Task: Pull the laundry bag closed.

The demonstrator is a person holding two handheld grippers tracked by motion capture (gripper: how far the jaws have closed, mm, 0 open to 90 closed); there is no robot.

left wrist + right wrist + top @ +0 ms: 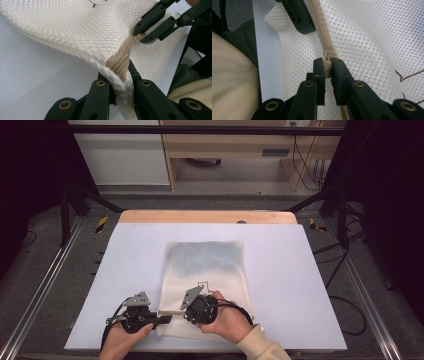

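Pale blue covers the worktop, and on it a white mesh laundry bag lies flat, its long axis running away from the person, its near short edge just under both hands. Along that near edge runs a beige zipper, crosswise to the bag's length, so it stretches from one pair of tongs toward the other.

The left tongs are clamped on the bag's near left corner, right at the end of the zipper; in the left gripper view the mesh and the zipper tape are pinched between the jaws. The right tongs are closed on the zipper pull, a little way along the track toward the bag's middle. The two grips sit near each other, with a short run of closed teeth between them.

Judging by this, the coming move turns on the line of the zipper: the pull should travel along the near edge, straight away from the left tongs, while the left tongs hold the corner as an anchor. Pulling off that line would likely bunch the soft mesh or jam the slider
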